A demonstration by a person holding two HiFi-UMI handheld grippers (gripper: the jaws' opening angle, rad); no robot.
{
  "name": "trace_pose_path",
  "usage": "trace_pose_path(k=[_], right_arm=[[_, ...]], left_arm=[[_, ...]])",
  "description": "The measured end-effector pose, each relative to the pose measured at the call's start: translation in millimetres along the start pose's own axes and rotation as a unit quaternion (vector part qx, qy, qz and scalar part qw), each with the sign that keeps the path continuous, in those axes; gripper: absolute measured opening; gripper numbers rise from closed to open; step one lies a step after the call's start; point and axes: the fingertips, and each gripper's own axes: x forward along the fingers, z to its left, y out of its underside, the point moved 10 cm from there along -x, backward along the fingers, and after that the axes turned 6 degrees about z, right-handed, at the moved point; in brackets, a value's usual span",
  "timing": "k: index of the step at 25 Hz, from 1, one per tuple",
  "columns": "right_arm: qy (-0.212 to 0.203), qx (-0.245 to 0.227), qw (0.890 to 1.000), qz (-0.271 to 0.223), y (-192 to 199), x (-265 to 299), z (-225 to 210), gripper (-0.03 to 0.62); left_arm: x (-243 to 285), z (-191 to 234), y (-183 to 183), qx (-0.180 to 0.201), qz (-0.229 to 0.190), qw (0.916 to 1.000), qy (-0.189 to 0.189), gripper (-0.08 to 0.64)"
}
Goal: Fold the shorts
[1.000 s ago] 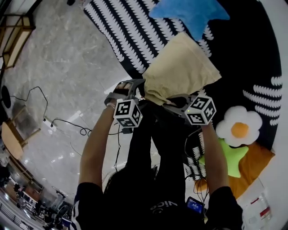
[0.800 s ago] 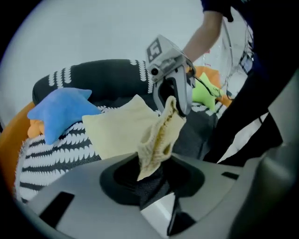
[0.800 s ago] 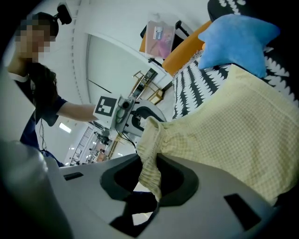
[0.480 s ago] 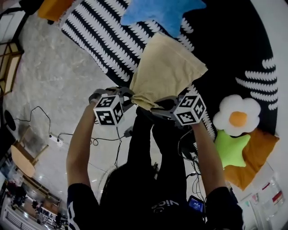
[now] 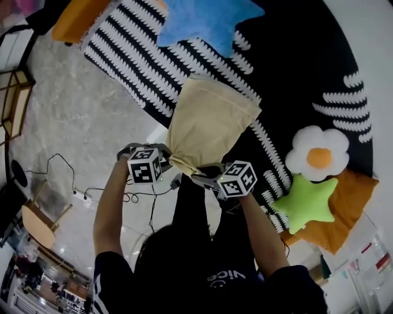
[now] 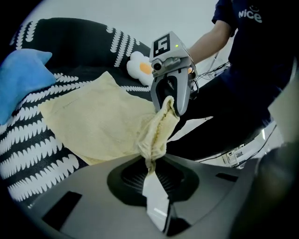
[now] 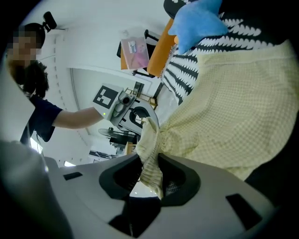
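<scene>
Shorts: pale yellow shorts of a fine checked cloth are spread over the near part of the black-and-white rug. The leg end rests on the rug, and the gathered waistband is raised at the rug's near edge, in front of the person.

Left gripper: the left gripper has just been closing its jaws. They are now pressed onto a bunched corner of the waistband (the cloth runs straight out from between them).

Right gripper: the right gripper pinches the other end of the waistband, with a fold of the checked cloth hanging down between its jaws.

Spacing: the two grippers are near each other at the rug's near edge, and the waistband is crumpled between them.

Blue star cushion: it lies on the rug, on the far side from the person, beyond the shorts' leg end.

Flower cushion: white with an orange centre, it lies on the rug's right part, well apart from the shorts.

Green star cushion: it sits at the rug's right near edge, just below the flower cushion, and overlaps an orange cushion.

Floor: pale marble lies left of the rug, and cables trail across it.
</scene>
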Motion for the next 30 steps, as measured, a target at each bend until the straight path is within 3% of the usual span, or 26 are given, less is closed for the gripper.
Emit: trace_pose_path(k=[6,11,18,20,22,24,25,27,30], right_arm=[[0.026,-0.008,0.998,-0.064,-20,-60,-27,0.124],[0.074,-0.057,0.992,-0.083,-66,-111,-52,0.142],[0.088,-0.026,0.994,-0.055,-137,-142,-108,0.135],[0.129,-0.016,0.99,-0.059,-151,-146,-125,0.171],[0.191,-0.008,0.979,-0.076,-160,-154,-136,0.276],[0.234,-0.005,0.968,-0.095,-167,-163,-138,0.335],[0.244,-0.004,0.964,-0.104,-168,-167,-138,0.349],[0.25,-0.005,0.96,-0.125,-165,-176,-135,0.358],[0.25,-0.017,0.952,-0.174,-147,-188,-122,0.307]], left_arm=[[-19,26,-40,-0.012,-0.042,0.9984,-0.035,0.044],[-41,83,-75,-0.02,-0.059,0.9954,-0.074,0.044],[-53,179,-97,-0.07,-0.042,0.9929,-0.087,0.044],[-47,201,-95,-0.123,-0.04,0.9849,-0.115,0.053],[-45,214,-90,-0.184,-0.05,0.9699,-0.152,0.095],[-51,216,-83,-0.222,-0.077,0.9565,-0.172,0.225],[-56,215,-77,-0.235,-0.093,0.9508,-0.179,0.293],[-68,210,-62,-0.262,-0.133,0.938,-0.184,0.305],[-81,195,-37,-0.297,-0.18,0.9221,-0.172,0.305]])
